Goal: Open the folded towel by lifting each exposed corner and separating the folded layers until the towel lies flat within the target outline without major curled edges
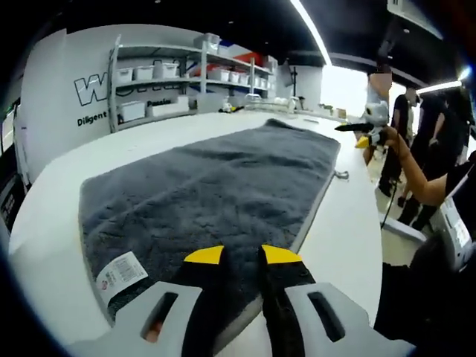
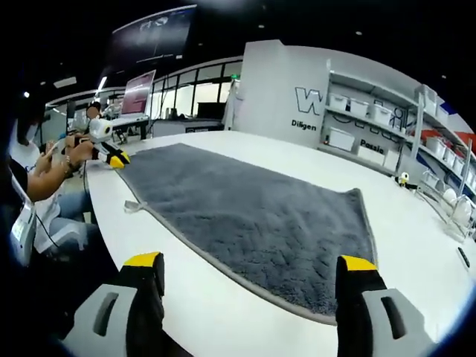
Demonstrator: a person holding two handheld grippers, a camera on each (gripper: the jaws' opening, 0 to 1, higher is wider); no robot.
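A dark grey towel [image 1: 216,178] lies spread flat on the white table [image 1: 149,134], with a white label [image 1: 119,274] at its near left corner. My left gripper [image 1: 242,255] hovers over the towel's near edge, its yellow-tipped jaws a narrow gap apart with flat towel showing between them. In the right gripper view the same towel [image 2: 253,216] stretches away, its grey hem running across in front. My right gripper [image 2: 251,262] stands wide open just short of that hem, with nothing between its jaws. A small hanging loop [image 2: 132,206] sticks out from the towel's edge.
A person's hand holds another yellow-tipped gripper [image 1: 370,134] off the table's side, also seen as a gripper [image 2: 110,155] near the loop. Shelves with white bins [image 1: 178,74] stand behind the table. People stand beyond the table's edge [image 1: 416,149].
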